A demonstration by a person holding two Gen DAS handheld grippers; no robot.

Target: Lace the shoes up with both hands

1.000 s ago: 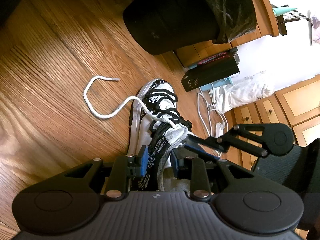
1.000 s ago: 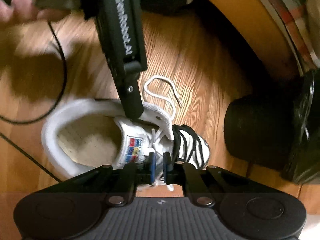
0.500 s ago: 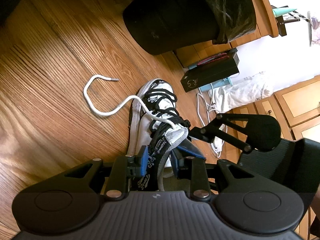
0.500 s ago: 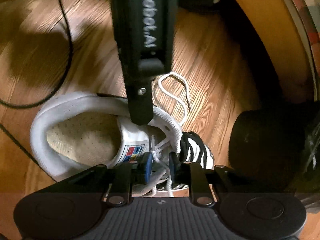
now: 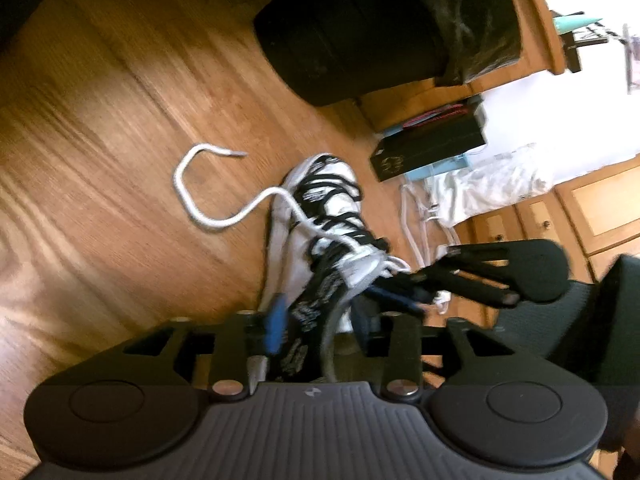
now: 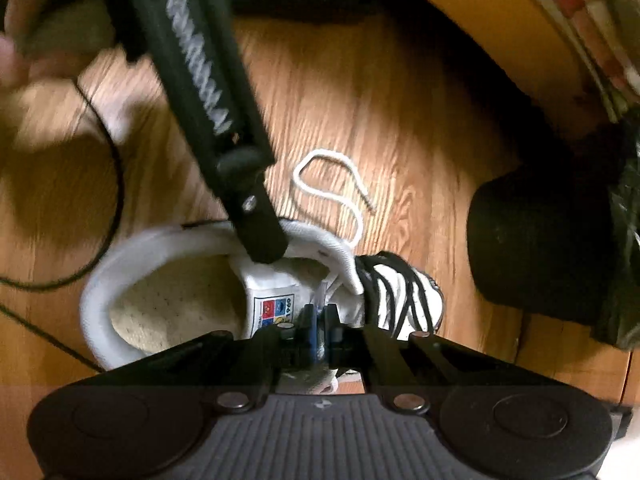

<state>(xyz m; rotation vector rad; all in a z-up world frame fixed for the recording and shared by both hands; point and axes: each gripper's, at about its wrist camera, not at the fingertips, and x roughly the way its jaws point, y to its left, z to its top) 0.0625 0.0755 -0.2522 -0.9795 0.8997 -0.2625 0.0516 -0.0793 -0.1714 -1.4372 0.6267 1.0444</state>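
At 6 o'clock in the right wrist view, the right gripper [image 6: 319,322] has just been closed, seemingly pinching the white lace [image 6: 320,296]; the left gripper [image 5: 320,320] has been widened, loosening its hold around the shoe's tongue [image 5: 316,304]. Lace transfer to the right is judged underway.

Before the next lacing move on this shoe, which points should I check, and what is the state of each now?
1. Right gripper closed at the tongue: ok; whether it pinches the lace, cannot tell.
2. Left gripper around the shoe collar: its jaws have just been opening; firm hold cannot tell.
3. White lace free end loose on the floor: ok.
4. Shoe flat on the floor: ok.
5. Black lacing over the front tidy: ok.
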